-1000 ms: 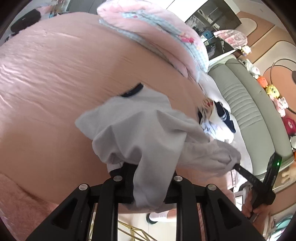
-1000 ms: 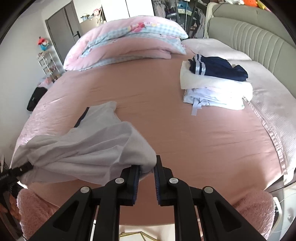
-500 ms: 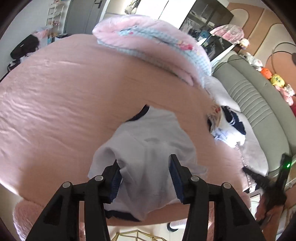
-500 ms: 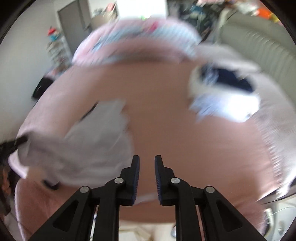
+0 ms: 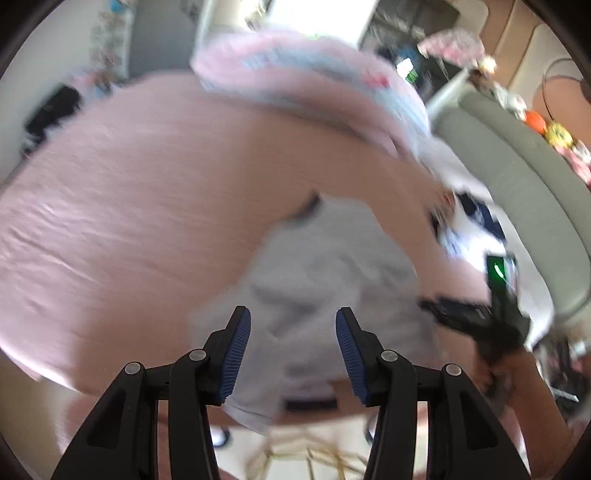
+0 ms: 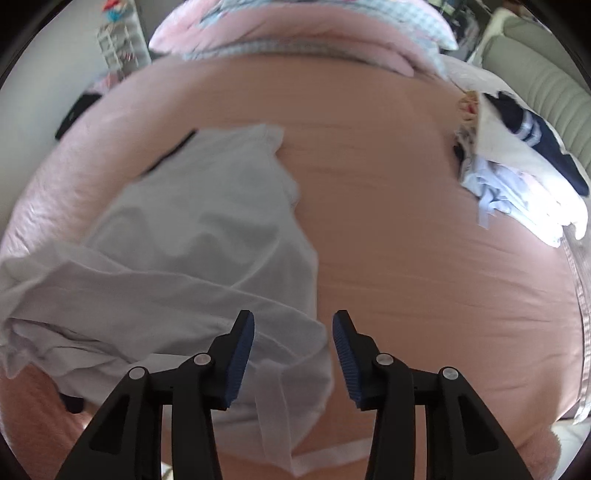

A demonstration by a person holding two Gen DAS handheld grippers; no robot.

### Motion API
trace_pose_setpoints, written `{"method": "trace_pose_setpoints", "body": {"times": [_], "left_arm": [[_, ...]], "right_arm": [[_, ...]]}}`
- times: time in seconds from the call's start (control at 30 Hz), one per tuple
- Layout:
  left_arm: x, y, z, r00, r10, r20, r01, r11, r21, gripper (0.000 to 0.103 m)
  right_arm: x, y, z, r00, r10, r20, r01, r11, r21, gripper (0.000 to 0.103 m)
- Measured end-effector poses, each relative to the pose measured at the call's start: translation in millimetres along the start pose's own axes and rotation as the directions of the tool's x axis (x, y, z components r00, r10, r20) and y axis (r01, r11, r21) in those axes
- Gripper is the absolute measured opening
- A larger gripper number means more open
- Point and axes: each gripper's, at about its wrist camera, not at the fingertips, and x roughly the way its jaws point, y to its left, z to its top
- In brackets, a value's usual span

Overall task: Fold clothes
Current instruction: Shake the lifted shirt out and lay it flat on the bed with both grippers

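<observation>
Both grippers are hanging spread apart, gripping nothing: the left gripper (image 5: 293, 350) and the right gripper (image 6: 293, 354) are hovering over a crumpled pale shirt (image 6: 192, 258) lying near the front edge of the pink bed (image 6: 406, 240). Folded clothes (image 6: 517, 177) are sitting stacked well apart, toward the headboard.

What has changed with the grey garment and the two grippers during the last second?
Both grippers let go: the left gripper and the right gripper, shut on the grey garment a second ago, now stand open. The garment has dropped from its lifted bunch and lies spread on the pink bed, its near edge hanging over the side. The folded pile and the pink duvet stayed.
</observation>
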Motion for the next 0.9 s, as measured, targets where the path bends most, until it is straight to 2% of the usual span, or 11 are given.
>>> {"method": "trace_pose_setpoints", "body": {"times": [0.1, 0.2, 0.23, 0.3, 0.33, 0.47, 0.57, 0.67, 0.77, 0.87, 0.9], "left_arm": [[29, -7, -18, 0.996, 0.041, -0.085, -0.038, 0.999, 0.035, 0.045], [49, -10, -21, 0.982, 0.144, -0.119, -0.135, 0.988, 0.079, 0.045], [57, -7, -19, 0.974, 0.193, -0.115, -0.182, 0.979, 0.095, 0.045], [67, 6, -9, 0.950, 0.296, -0.103, -0.287, 0.953, 0.096, 0.045], [65, 16, 2, 0.946, 0.313, -0.088, -0.309, 0.950, 0.054, 0.045], [39, 23, 31, 0.930, 0.363, 0.059, -0.363, 0.932, -0.022, 0.045], [33, 14, 34, 0.985, 0.171, 0.030, -0.172, 0.985, 0.029, 0.045], [43, -14, 20, 0.997, 0.058, -0.044, -0.053, 0.993, 0.108, 0.046], [66, -41, -6, 0.989, 0.098, -0.108, -0.071, 0.971, 0.227, 0.046], [95, -42, -20, 0.972, 0.156, -0.176, -0.105, 0.958, 0.268, 0.046], [108, -40, -23, 0.961, 0.198, -0.191, -0.140, 0.950, 0.279, 0.046]], "right_arm": [[17, 5, -14, 0.996, -0.063, -0.062, 0.062, 0.998, -0.026, 0.044], [18, -4, -29, 0.994, -0.099, -0.044, 0.099, 0.995, 0.000, 0.048], [17, -9, -32, 0.993, -0.117, -0.034, 0.117, 0.993, 0.010, 0.048], [17, -21, -33, 0.978, -0.205, -0.027, 0.206, 0.978, 0.017, 0.048], [12, -31, -32, 0.972, -0.232, -0.021, 0.233, 0.972, 0.032, 0.048], [-20, -58, -29, 0.960, -0.281, 0.019, 0.278, 0.956, 0.095, 0.048], [-39, -62, -32, 0.974, -0.224, 0.044, 0.218, 0.970, 0.112, 0.048], [-52, -61, -38, 0.987, -0.147, 0.061, 0.139, 0.984, 0.114, 0.048], [-63, -59, -43, 0.994, -0.074, 0.075, 0.065, 0.991, 0.115, 0.050], [-38, -56, -38, 0.997, -0.070, 0.030, 0.067, 0.994, 0.088, 0.050], [-28, -50, -37, 0.998, -0.065, 0.011, 0.064, 0.996, 0.062, 0.050]]}}
